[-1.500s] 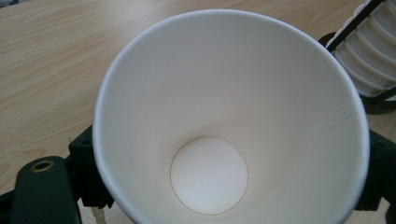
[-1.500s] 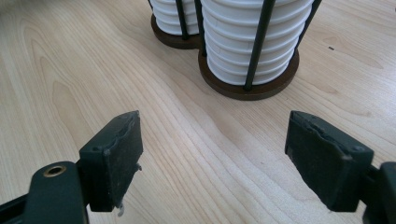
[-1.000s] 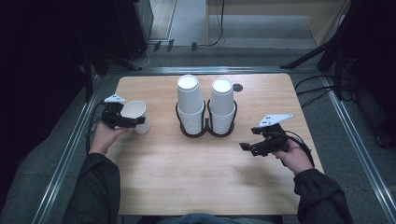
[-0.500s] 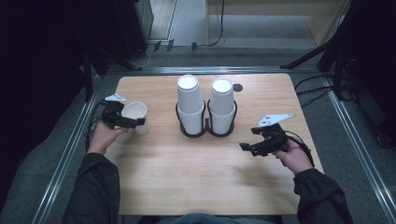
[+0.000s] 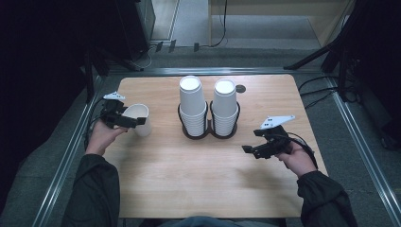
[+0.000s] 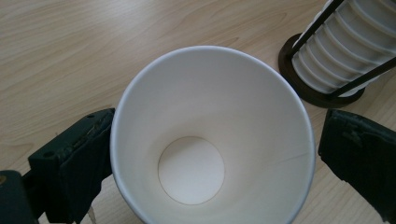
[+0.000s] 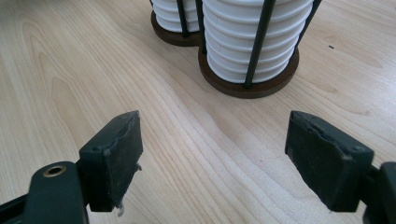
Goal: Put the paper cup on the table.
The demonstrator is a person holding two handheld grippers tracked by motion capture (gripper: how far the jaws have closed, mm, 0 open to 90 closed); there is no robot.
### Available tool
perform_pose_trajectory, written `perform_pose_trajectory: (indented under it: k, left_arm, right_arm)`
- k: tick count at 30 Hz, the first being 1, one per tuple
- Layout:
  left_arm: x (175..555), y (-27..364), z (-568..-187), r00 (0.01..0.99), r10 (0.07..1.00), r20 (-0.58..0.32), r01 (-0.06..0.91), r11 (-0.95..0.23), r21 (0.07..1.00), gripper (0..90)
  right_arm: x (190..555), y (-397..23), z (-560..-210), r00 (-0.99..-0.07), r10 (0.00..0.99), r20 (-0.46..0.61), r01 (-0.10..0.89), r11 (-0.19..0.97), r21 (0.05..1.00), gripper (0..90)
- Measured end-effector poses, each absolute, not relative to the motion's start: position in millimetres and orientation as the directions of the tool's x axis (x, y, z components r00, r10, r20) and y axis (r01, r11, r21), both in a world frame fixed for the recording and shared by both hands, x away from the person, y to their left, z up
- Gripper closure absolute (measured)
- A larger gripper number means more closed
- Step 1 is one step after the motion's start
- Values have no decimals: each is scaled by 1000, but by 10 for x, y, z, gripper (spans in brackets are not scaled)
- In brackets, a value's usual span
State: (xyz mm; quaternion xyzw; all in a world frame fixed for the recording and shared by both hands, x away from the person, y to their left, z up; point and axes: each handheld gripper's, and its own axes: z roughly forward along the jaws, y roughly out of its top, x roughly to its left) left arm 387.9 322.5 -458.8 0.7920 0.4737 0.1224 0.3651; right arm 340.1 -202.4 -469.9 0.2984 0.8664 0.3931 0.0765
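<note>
A single white paper cup (image 5: 140, 119) stands upright on the left of the wooden table (image 5: 189, 179). My left gripper (image 5: 133, 119) straddles it, and its jaws have just been opening. In the left gripper view the cup (image 6: 210, 140) sits between the jaws of that gripper (image 6: 219, 140), with a gap showing at the right pad (image 6: 359, 154). Two tall stacks of white cups (image 5: 192, 106) (image 5: 224, 106) stand in a black wire holder (image 5: 208, 135) at the table's middle. My right gripper (image 5: 250, 142) hovers open to the right of the holder, with nothing between its jaws (image 7: 215, 144).
The holder's round dark bases (image 7: 247, 86) rest just beyond the right gripper. A small dark hole (image 5: 240, 88) lies near the table's far edge. Metal rails (image 5: 71, 151) run along both sides of the table, with dark floor and cables beyond.
The left gripper's jaws stand a little wider around the cup than before. The cup and both hands have stayed in place.
</note>
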Motion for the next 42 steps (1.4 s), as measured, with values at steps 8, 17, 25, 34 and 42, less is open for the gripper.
perform_pose_trajectory:
  k: [8, 17, 25, 34, 42]
  left_arm:
    - [3853, 3253, -4456, 506, 844, -176, 670, -256, 697, 0]
    - [3813, 3167, -4266, 507, 848, -152, 669, -276, 690, 0]
    - [3757, 3111, -4112, 520, 835, -180, 663, -262, 701, 0]
    - [3720, 2922, -4020, 569, 792, -220, 653, -273, 706, 0]
    - [3687, 2752, -3961, 612, 757, -229, 638, -301, 709, 2]
  right_arm:
    - [3402, -2021, -4701, -813, 574, 100, 454, 517, 725, 194]
    - [3409, -2012, -4705, -813, 573, 105, 459, 519, 721, 194]
    - [3422, -2009, -4709, -816, 569, 104, 456, 522, 721, 194]
    - [3430, -2006, -4712, -815, 570, 108, 460, 523, 718, 194]
    - [3445, -1984, -4733, -827, 552, 107, 449, 533, 717, 193]
